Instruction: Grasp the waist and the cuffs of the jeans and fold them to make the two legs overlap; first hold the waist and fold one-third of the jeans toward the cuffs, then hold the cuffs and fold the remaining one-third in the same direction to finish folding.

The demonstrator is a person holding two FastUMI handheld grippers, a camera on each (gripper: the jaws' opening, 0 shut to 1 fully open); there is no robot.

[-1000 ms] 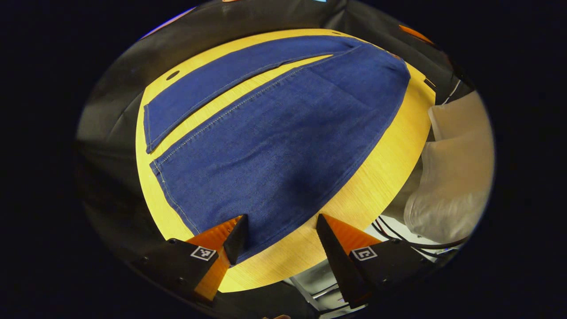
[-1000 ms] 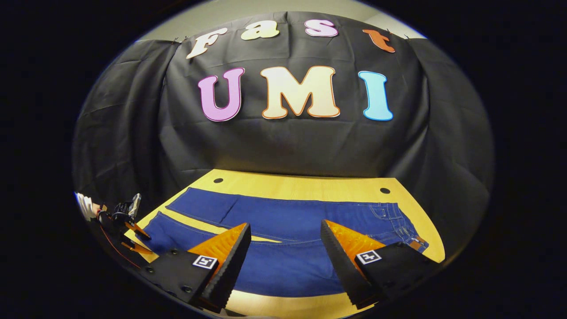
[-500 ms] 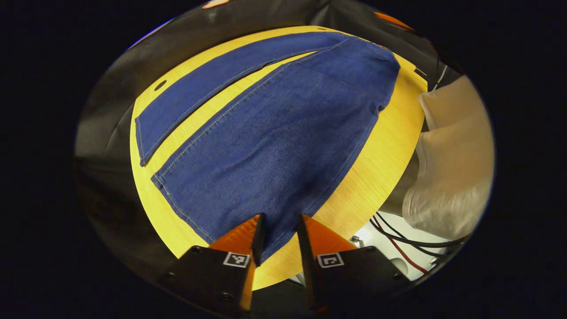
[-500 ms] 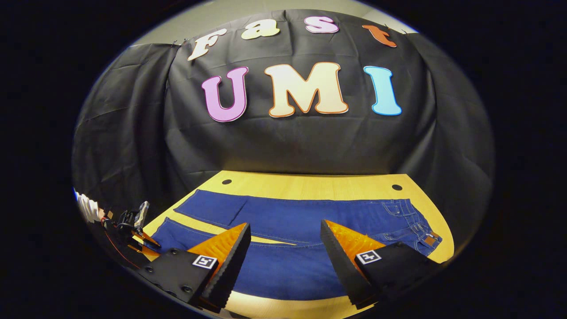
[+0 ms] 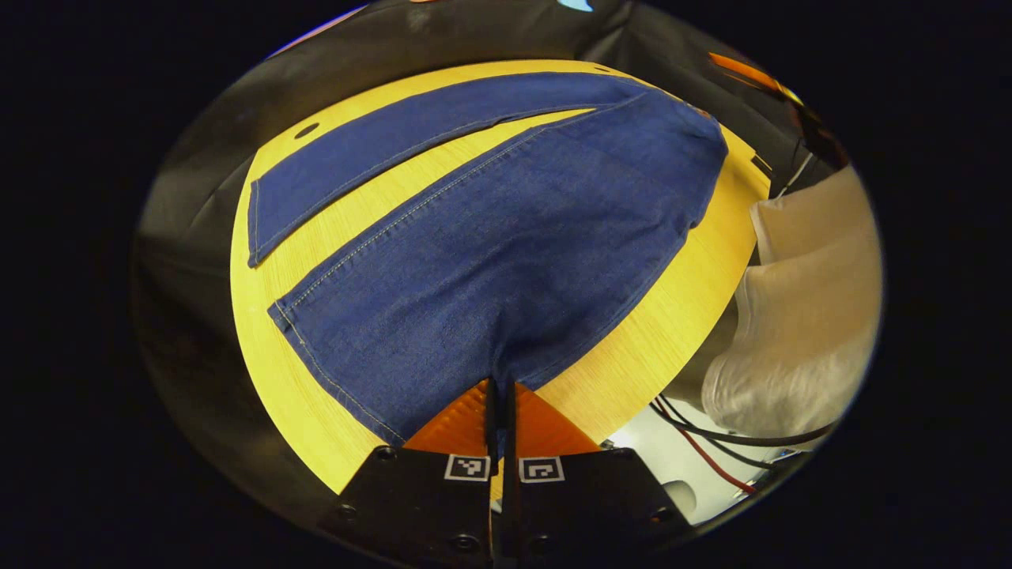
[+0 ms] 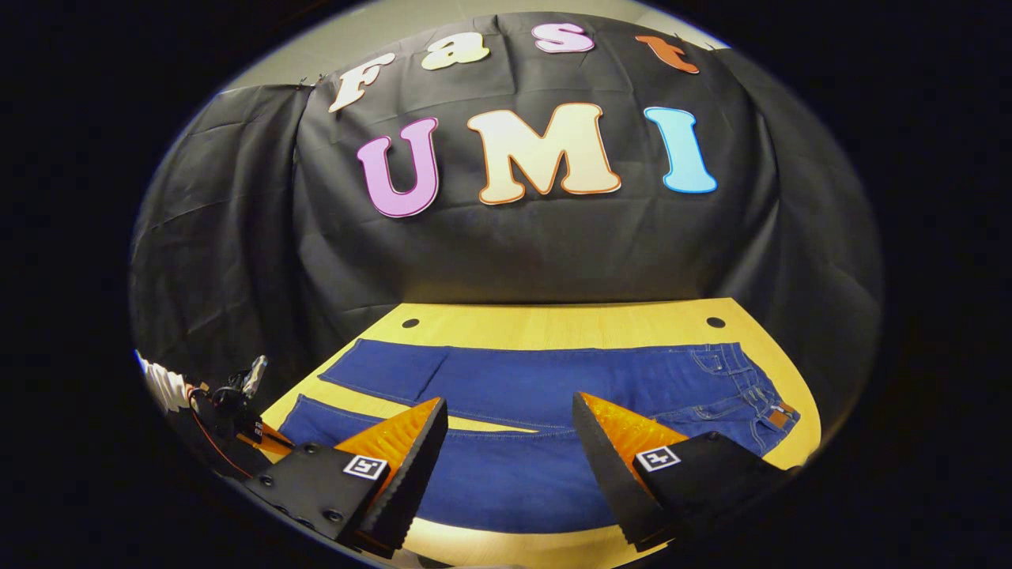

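Jeans (image 5: 490,237) lie flat on the table (image 5: 656,332), legs spread in a narrow V, not overlapped. Near leg (image 5: 443,300) runs from the cuff at the table's near-left edge up to the waist at far right in the left gripper view; far leg (image 5: 395,142) lies beyond it w/ a strip of bare tabletop between the two.

Left gripper (image 5: 500,395): jaws closed, both fingers pressed on the near leg's edge close to the cuff corner. Denim puckers into a small ridge rising from the pinch pt. Fabric around the grip looks slightly lifted; rest of the leg is flat on the table. To the right of the table in this view, a person's light sleeve (image 5: 798,316) and cables (image 5: 711,435) sit below table level.

Right gripper (image 6: 510,435): jaws open wide, fingers apart, nothing between them. It hovers above the near edge of the table (image 6: 553,324), aimed across the jeans (image 6: 553,395) approx. at mid-length. Waist (image 6: 751,387) w/ pockets and belt loops sits at the right end of the table in the right gripper view; cuffs at the left end. Left gripper (image 6: 257,427) appears at far left of this view, at the near leg's cuff; its finger state cannot be judged from here. Two holes in the tabletop lie near the far edge.
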